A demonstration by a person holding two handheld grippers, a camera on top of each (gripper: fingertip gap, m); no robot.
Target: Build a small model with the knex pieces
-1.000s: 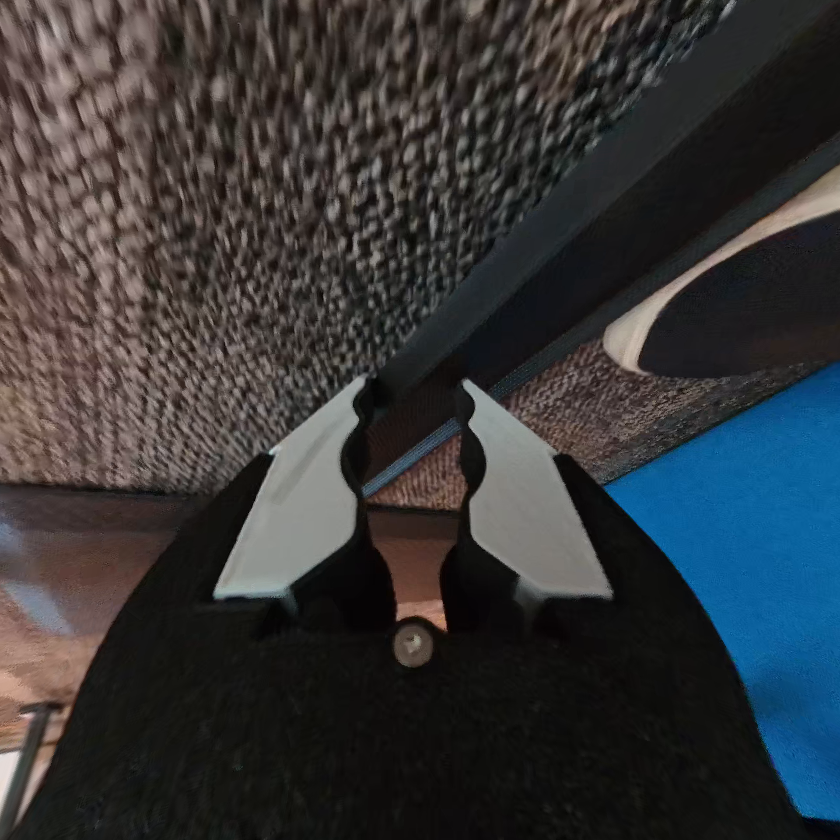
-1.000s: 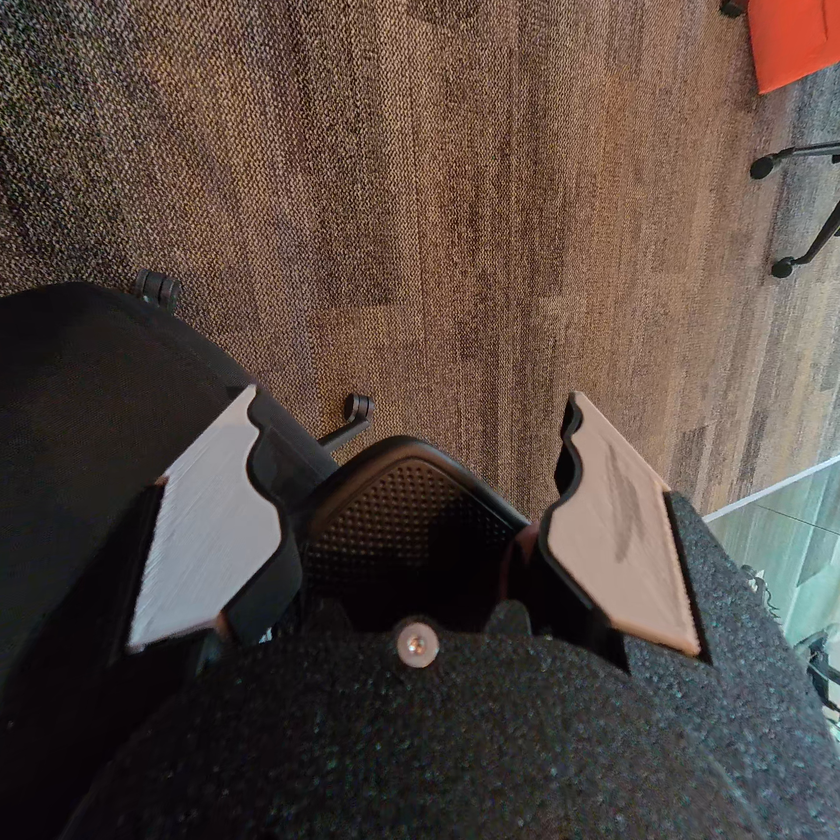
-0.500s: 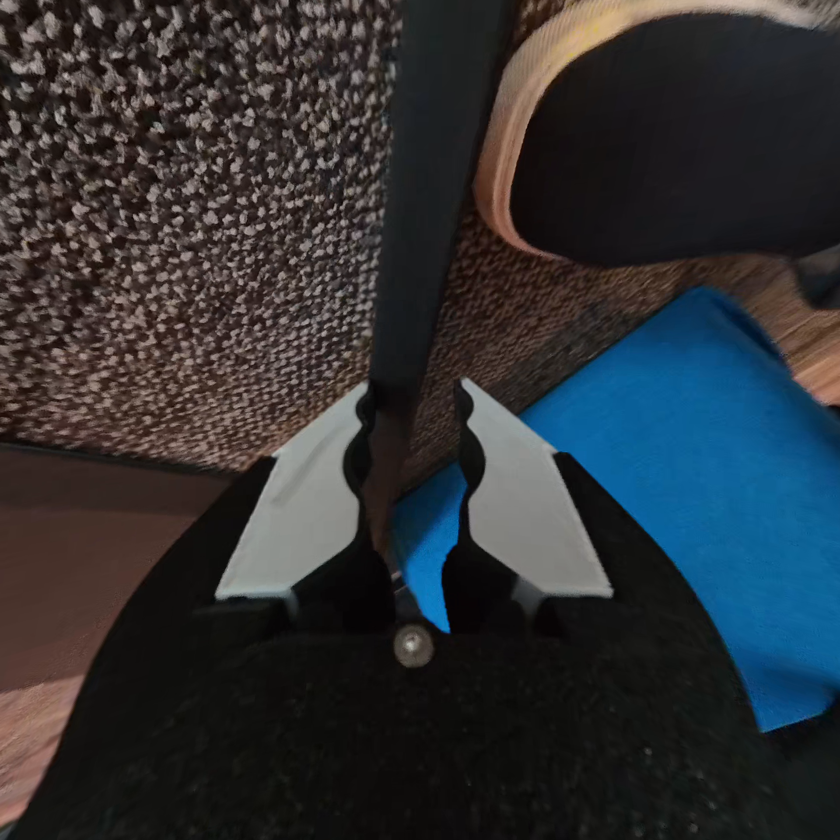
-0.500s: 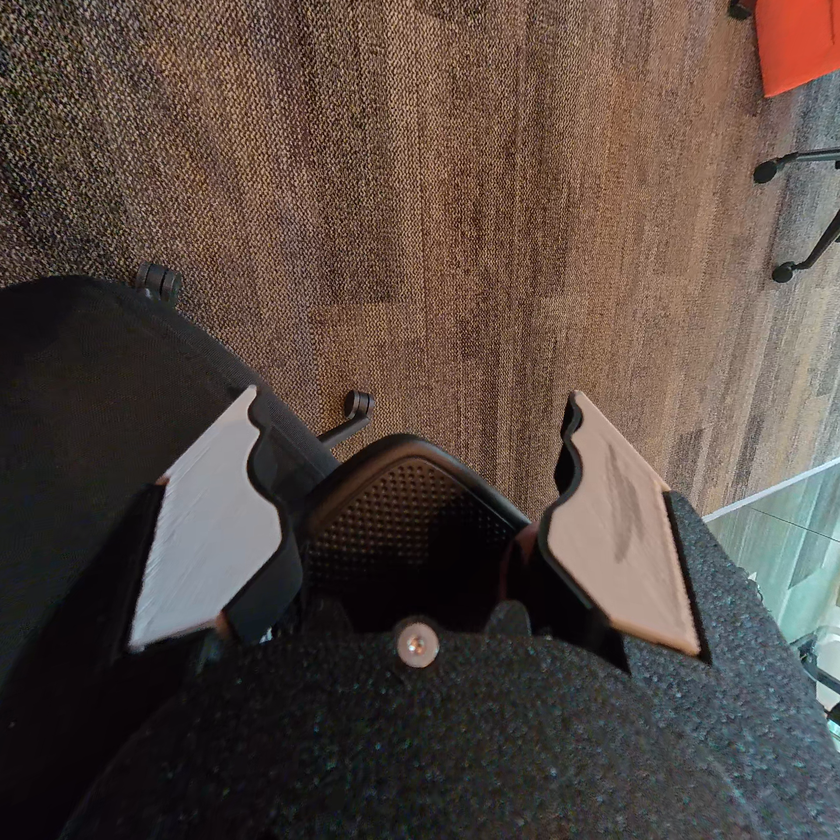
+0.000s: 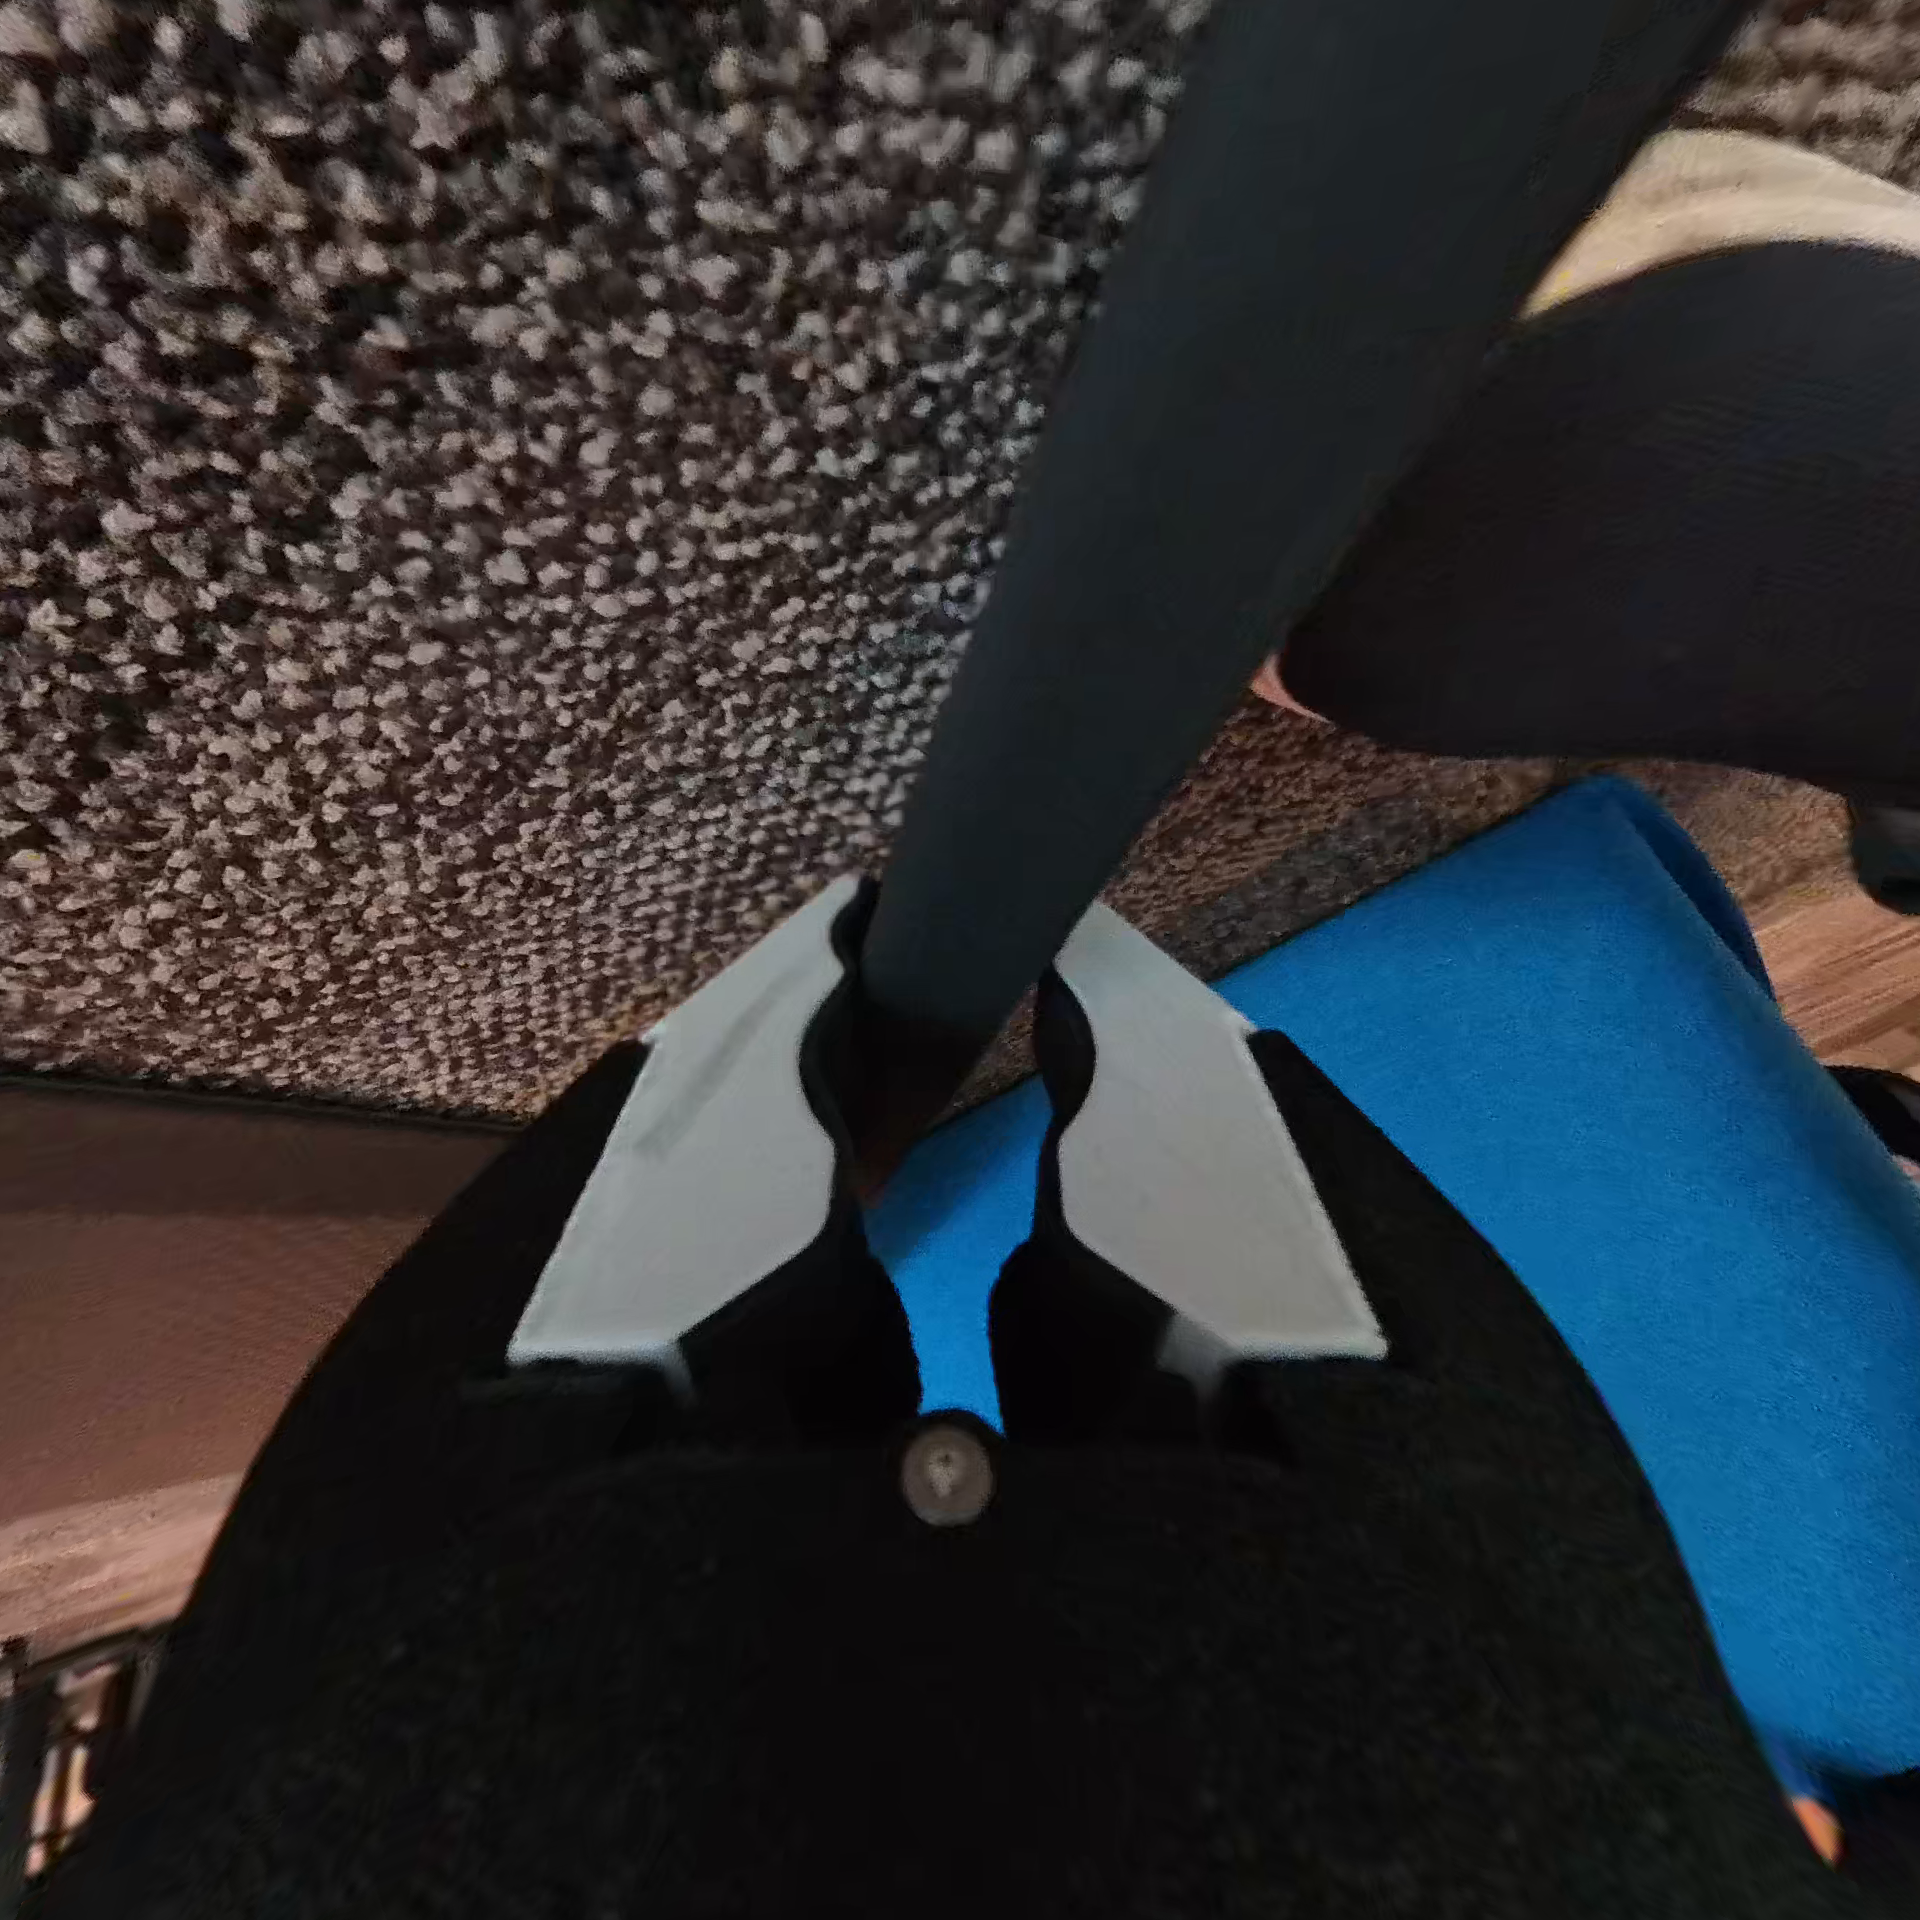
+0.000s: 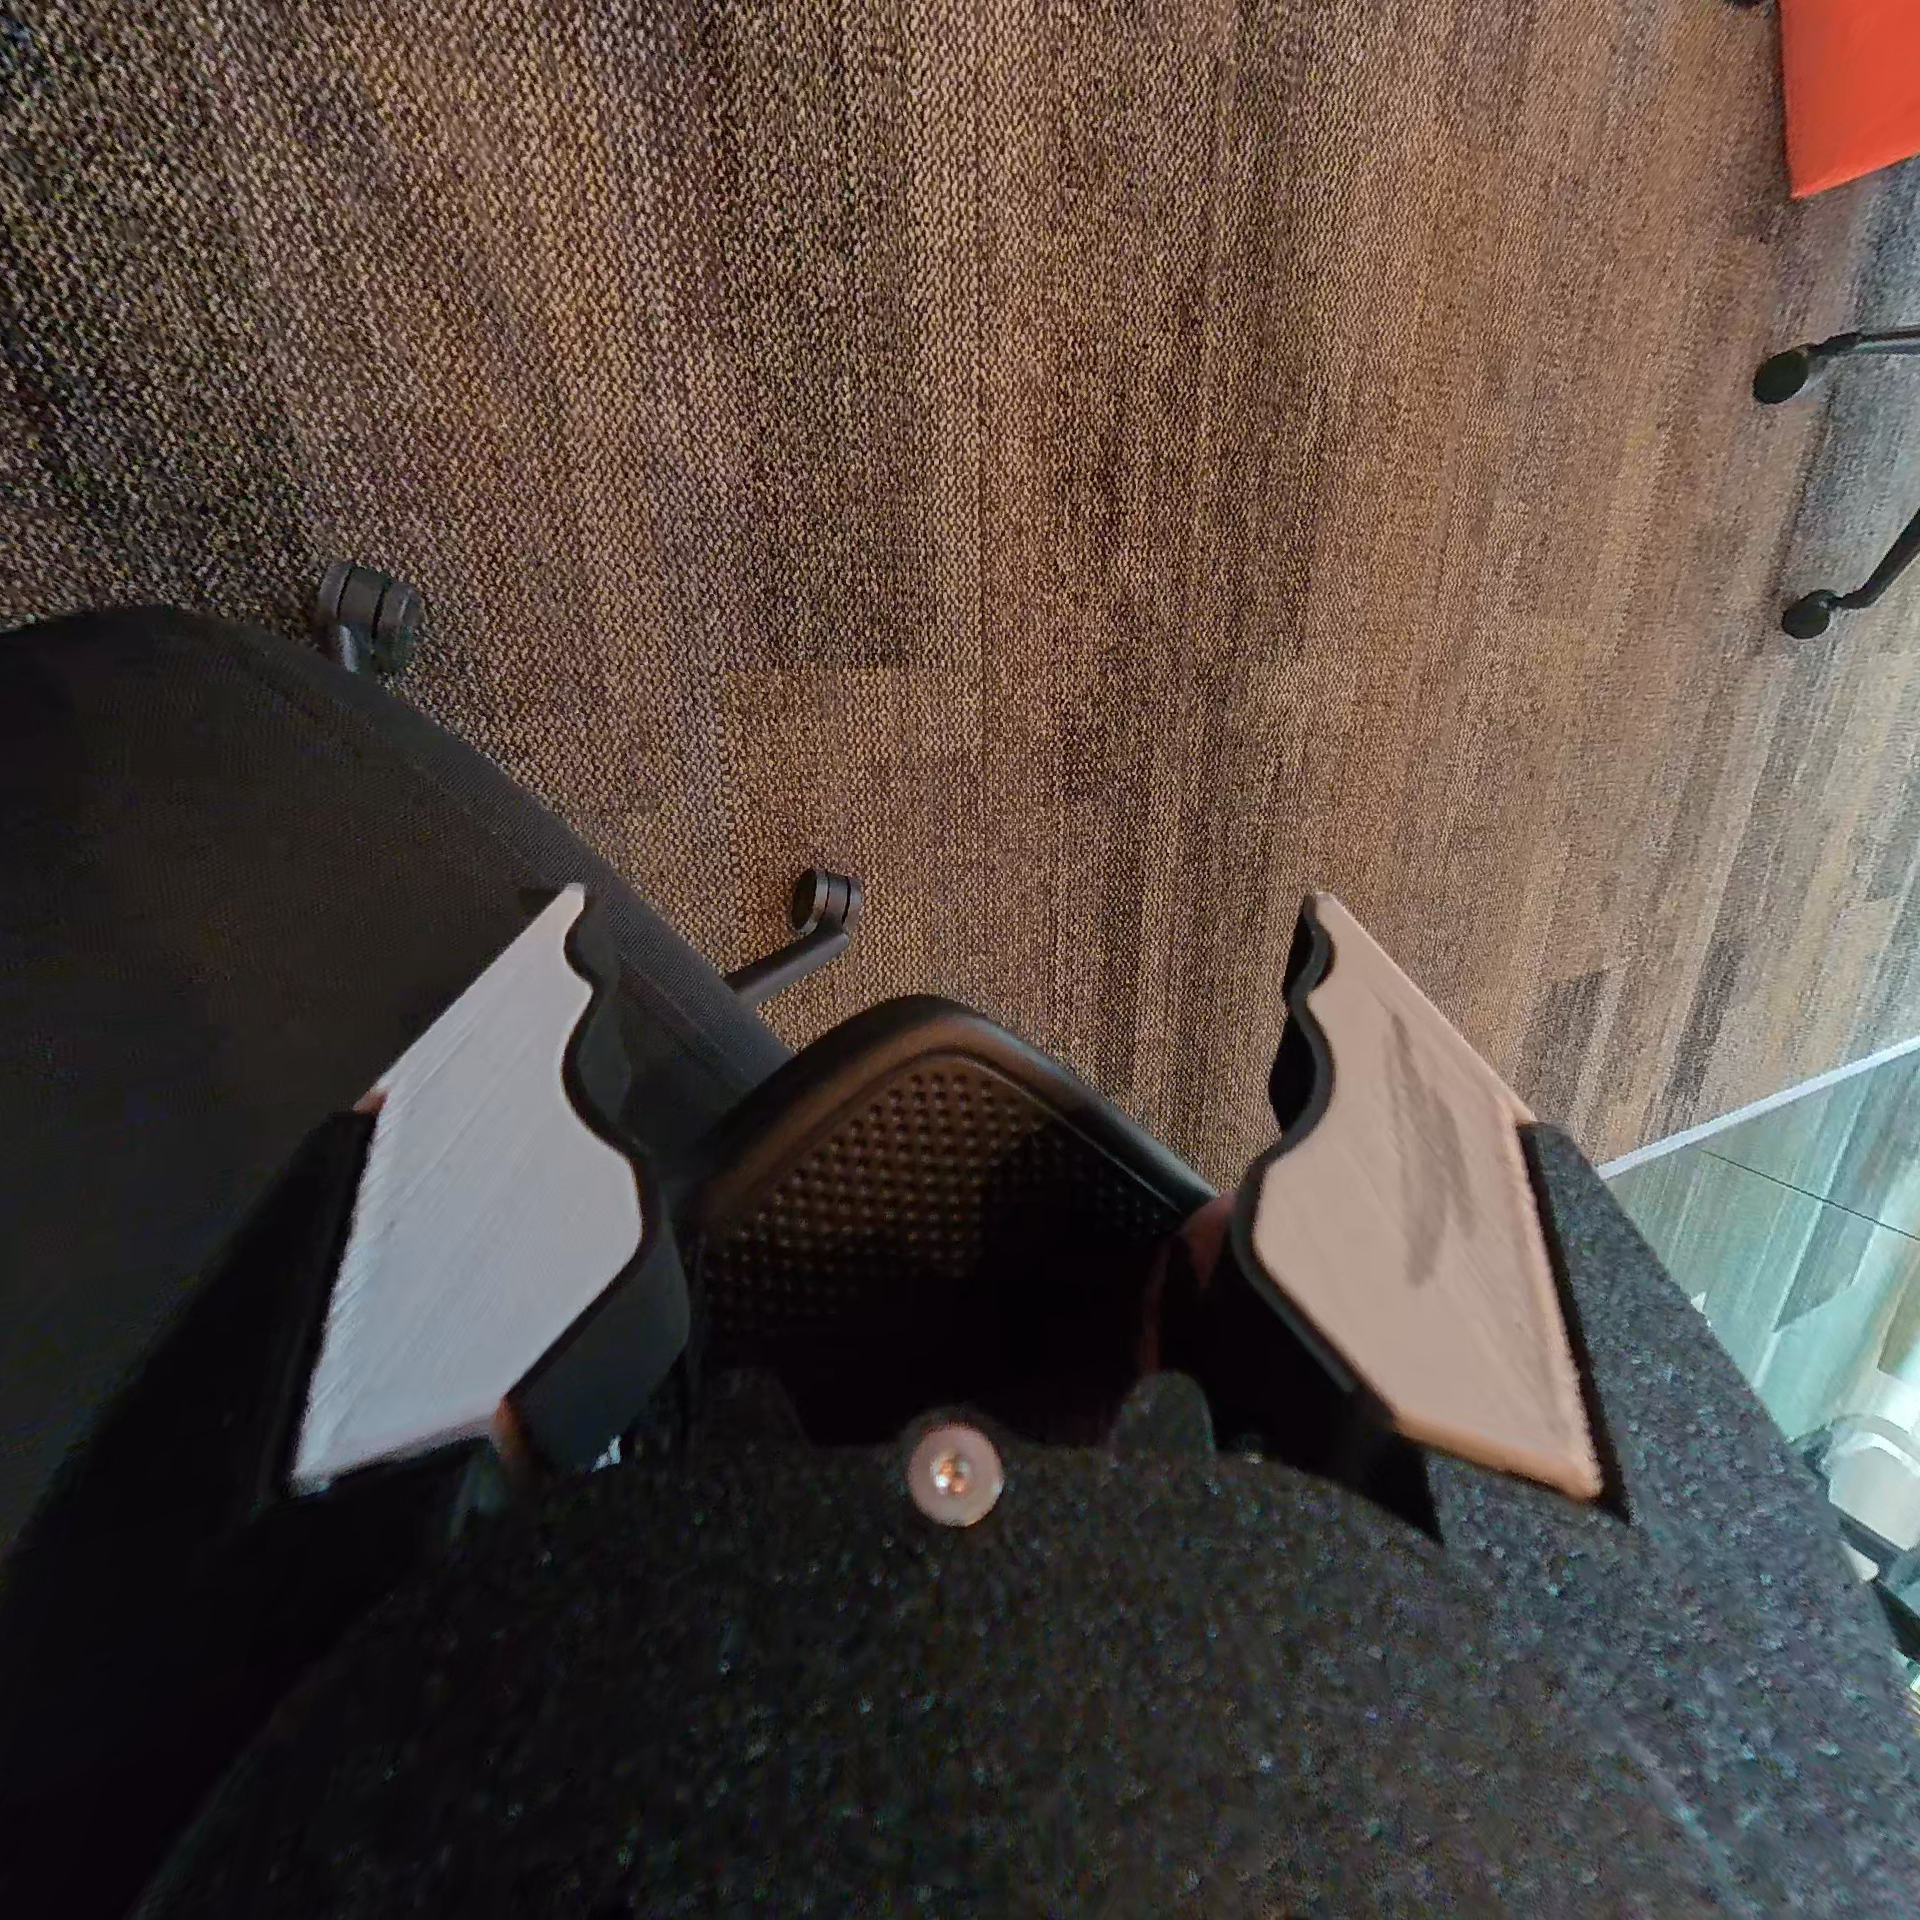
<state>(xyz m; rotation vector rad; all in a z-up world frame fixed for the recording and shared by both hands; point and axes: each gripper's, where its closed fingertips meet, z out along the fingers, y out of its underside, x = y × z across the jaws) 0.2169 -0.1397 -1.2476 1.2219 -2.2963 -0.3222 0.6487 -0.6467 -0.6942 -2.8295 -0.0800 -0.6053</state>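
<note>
Left tongs (image 5: 951, 966) stand narrowly parted around a dark flat strap (image 5: 1174, 499), above speckled carpet (image 5: 468, 520) and blue cloth (image 5: 1507, 1195); whether they pinch it cannot be told. Right tongs (image 6: 940, 945) gape wide and empty over a black perforated chair armrest (image 6: 935, 1164).

Rough speckled carpet (image 5: 468, 520); blue cloth (image 5: 1507, 1195), perhaps felt, matt.

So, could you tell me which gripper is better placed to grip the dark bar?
Probably left: the dark bar runs down between the fingertips of the left gripper, contact unclear. The right gripper hangs wide open above a black chair armrest, no bar in view.
</note>
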